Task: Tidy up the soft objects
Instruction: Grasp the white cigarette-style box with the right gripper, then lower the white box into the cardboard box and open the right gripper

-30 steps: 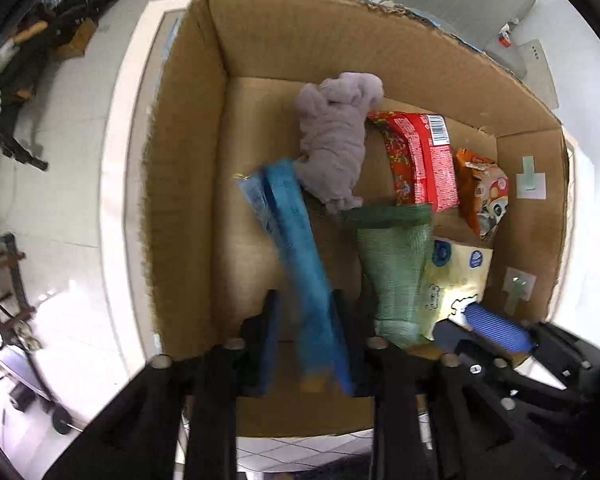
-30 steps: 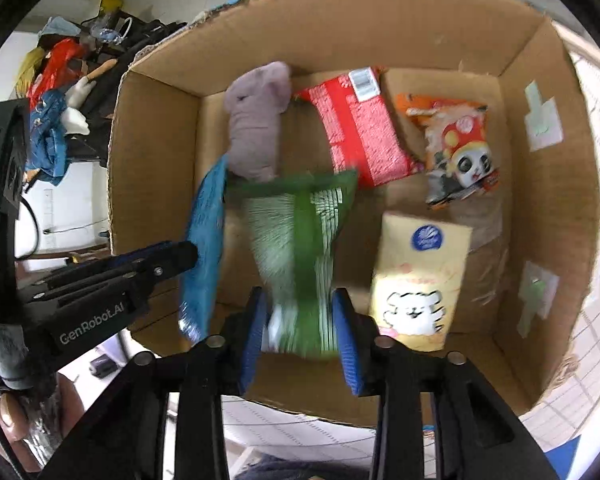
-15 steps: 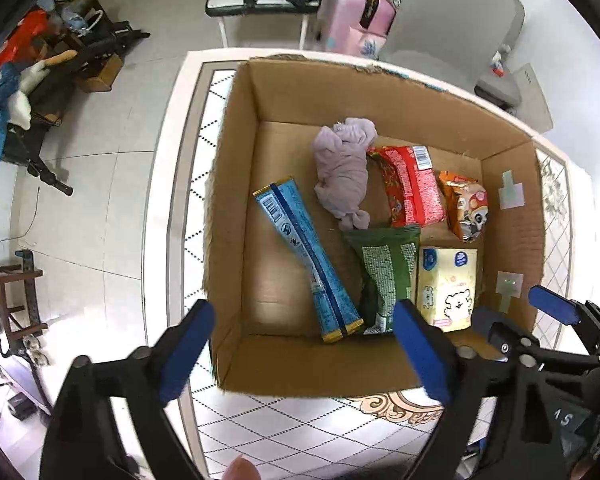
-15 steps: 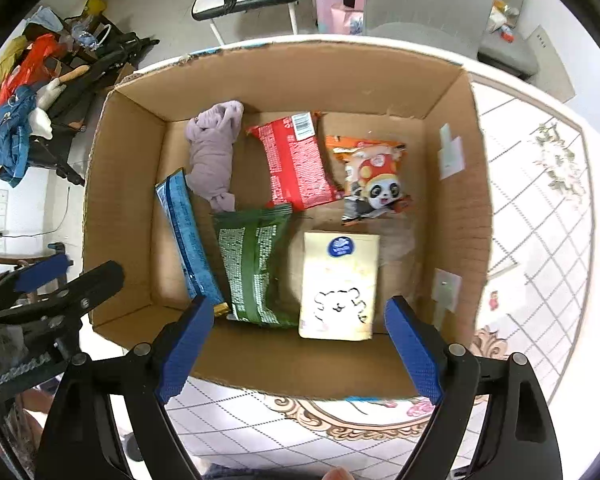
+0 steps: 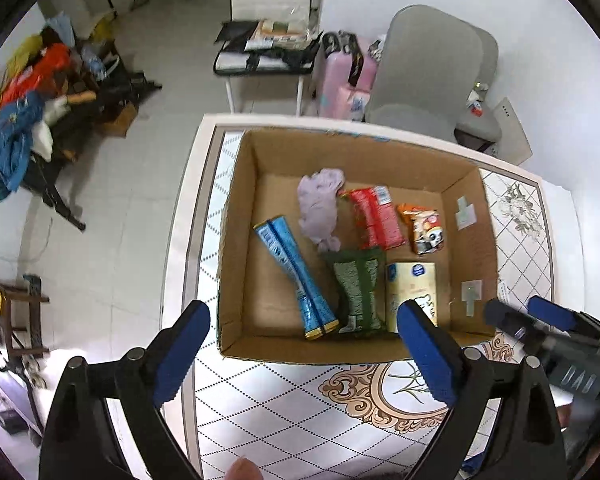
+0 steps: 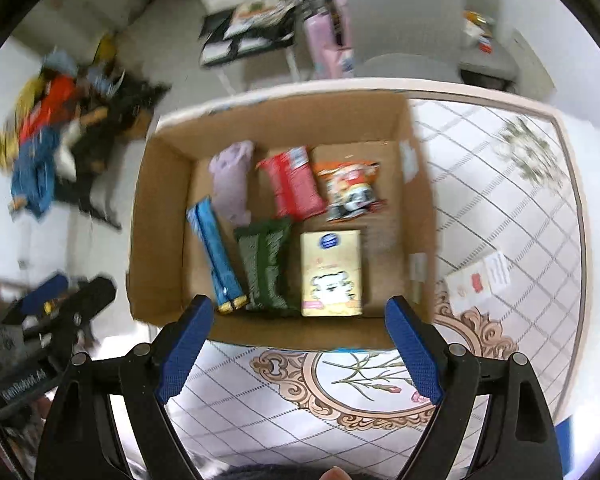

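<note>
An open cardboard box (image 5: 236,272) (image 6: 160,216) stands on the patterned table. In it lie a blue packet (image 5: 296,276) (image 6: 216,256), a green packet (image 5: 356,288) (image 6: 266,264), a yellow tissue pack (image 5: 412,292) (image 6: 331,272), a lilac cloth (image 5: 320,204) (image 6: 232,184), a red packet (image 5: 376,216) (image 6: 294,188) and an orange panda packet (image 5: 424,228) (image 6: 352,190). My left gripper (image 5: 304,356) is open and empty, above the table in front of the box. My right gripper (image 6: 300,348) is open and empty beside it; it also shows in the left wrist view (image 5: 540,324).
The table (image 5: 284,400) (image 6: 500,184) has a white tiled pattern with an ornate medallion. A paper card (image 6: 480,280) lies right of the box. A grey chair (image 5: 428,72), a pink bag (image 5: 344,80) and a white chair with clutter (image 5: 268,52) stand behind. Clothes (image 5: 28,92) are piled on the floor at left.
Both grippers have let go of the blue and green packets, opened wide and pulled back and up out of the box. The packets now lie in the box.
</note>
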Demonstrator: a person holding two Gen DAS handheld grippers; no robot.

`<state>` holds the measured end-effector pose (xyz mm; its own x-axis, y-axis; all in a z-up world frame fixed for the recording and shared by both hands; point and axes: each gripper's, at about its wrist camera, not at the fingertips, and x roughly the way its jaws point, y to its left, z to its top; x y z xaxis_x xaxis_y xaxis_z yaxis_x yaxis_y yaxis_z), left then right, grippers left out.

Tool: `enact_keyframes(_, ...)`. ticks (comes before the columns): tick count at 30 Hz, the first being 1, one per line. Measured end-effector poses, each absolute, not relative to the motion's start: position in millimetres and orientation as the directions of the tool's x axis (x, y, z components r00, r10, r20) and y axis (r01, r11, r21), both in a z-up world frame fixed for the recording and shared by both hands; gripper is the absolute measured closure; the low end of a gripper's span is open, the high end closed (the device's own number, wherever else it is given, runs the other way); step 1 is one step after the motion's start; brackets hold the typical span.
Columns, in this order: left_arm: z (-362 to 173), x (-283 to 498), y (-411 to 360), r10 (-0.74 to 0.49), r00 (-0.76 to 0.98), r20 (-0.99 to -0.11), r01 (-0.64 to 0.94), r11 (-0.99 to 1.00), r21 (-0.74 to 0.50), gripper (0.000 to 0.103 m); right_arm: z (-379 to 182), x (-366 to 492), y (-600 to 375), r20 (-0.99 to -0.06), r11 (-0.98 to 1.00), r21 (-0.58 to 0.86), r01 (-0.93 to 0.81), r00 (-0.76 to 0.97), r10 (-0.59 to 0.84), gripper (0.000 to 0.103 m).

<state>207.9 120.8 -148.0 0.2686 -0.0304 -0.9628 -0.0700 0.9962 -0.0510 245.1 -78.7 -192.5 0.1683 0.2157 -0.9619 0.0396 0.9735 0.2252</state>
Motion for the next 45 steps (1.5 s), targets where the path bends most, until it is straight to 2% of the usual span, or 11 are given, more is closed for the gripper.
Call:
enact_keyframes(5,-145.5,207.3,93.2,0.092,0.325,-0.941,-0.047,0.996,0.081,0.007,-205.6,244.7,-162.1,-0.959,0.932,0.262,0.252,0.176,0.222,0.013)
enact_keyframes(10,-189.2,220.0,67.1,0.153,0.258,-0.954,-0.015,0.988,0.154,0.007,-267.9,247.0,-239.2,-0.978,0.864,0.206,0.46,0.081,0.191,0.013)
enact_keyframes(18,-263.5,235.3,31.8,0.128,0.116,-0.985,0.039,0.99,0.133,0.007,-384.4,259.6,-288.9,-0.963,0.728,0.165,0.665,-0.053,0.265,0.013)
enact_keyframes(24,-284.5,241.3,26.2,0.126,0.08,-0.989,0.049,0.99,0.13,0.007,-426.0,270.9,-293.3,-0.953,0.667,0.12,0.735,-0.104,0.285,0.013)
enact_keyframes(27,-286.6,242.3,27.7,0.122,0.072,-0.99,0.045,0.991,0.125,0.007,-427.8,278.9,-283.2,-0.963,0.727,0.034,0.685,-0.172,0.207,0.023)
enact_keyframes(28,-287.1,242.8,27.4,0.12,0.072,-0.99,0.043,0.991,0.123,0.007,-427.1,279.3,-279.5,-0.966,0.743,0.001,0.669,-0.191,0.173,0.033)
enact_keyframes(29,-286.4,243.4,27.9,0.118,0.071,-0.99,0.042,0.992,0.121,0.007,-426.5,280.1,-276.9,-0.968,0.753,0.001,0.658,-0.187,0.165,0.036)
enact_keyframes(34,-280.6,243.8,29.3,0.09,0.073,-0.993,0.047,0.994,0.094,0.007,-427.5,272.8,-262.0,-0.969,0.807,-0.006,0.59,-0.203,0.141,0.038)
enact_keyframes(37,-269.9,238.6,35.2,0.07,0.076,-0.995,0.035,0.997,0.073,0.007,-410.9,259.5,-254.7,-0.975,0.816,0.04,0.576,-0.157,0.158,0.039)
enact_keyframes(41,-243.2,230.2,51.9,0.013,0.096,-0.995,-0.007,1.0,0.012,0.007,-358.0,249.6,-243.0,-0.986,0.852,0.116,0.511,-0.043,0.16,0.039)
enact_keyframes(45,-217.1,221.1,72.4,-0.016,0.122,-0.992,-0.05,0.999,-0.023,0.007,-282.0,240.8,-208.7,-0.98,0.91,0.2,0.363,0.093,0.178,0.039)
